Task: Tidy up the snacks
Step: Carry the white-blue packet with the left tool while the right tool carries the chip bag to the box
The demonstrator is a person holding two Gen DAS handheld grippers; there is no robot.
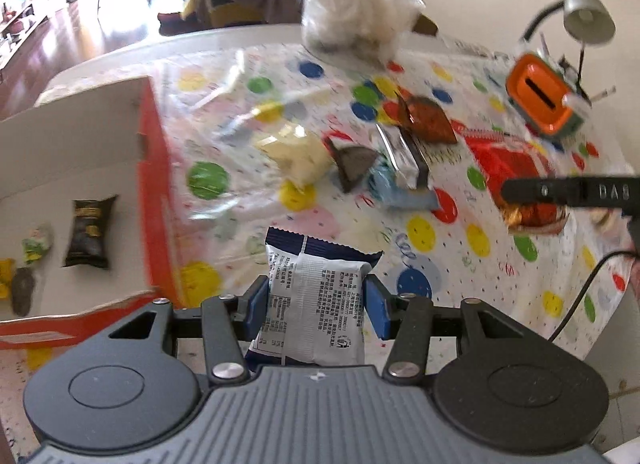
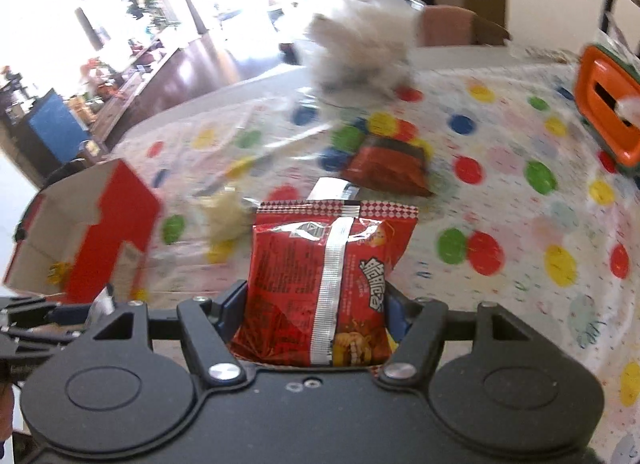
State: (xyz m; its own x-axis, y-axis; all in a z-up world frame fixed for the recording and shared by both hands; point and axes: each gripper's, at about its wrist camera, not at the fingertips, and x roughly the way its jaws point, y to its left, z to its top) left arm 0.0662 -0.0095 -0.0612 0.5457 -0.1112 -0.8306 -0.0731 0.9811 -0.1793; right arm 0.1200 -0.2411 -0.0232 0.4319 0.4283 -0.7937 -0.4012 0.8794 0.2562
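Note:
My left gripper [image 1: 316, 304] is shut on a white and blue snack packet [image 1: 316, 296], held above the table beside the red cardboard box [image 1: 154, 184]. The box holds a black snack bag [image 1: 90, 234] and a few small wrapped sweets [image 1: 36, 244]. My right gripper [image 2: 316, 312] is shut on a red snack packet [image 2: 324, 288], held above the table. The red box [image 2: 116, 224] shows at the left of the right wrist view. Loose snacks lie on the dotted tablecloth [image 1: 440, 264]: a cream packet [image 1: 296, 156], brown wrappers [image 1: 428, 120], and a red-brown packet [image 2: 386, 166].
A clear bag of white items [image 1: 356, 12] stands at the table's far side. An orange container with a slot [image 1: 540, 98] and a desk lamp [image 1: 588, 12] stand at the right. A black cable [image 1: 580, 296] trails at the right edge. The right gripper's finger [image 1: 568, 192] reaches in from the right.

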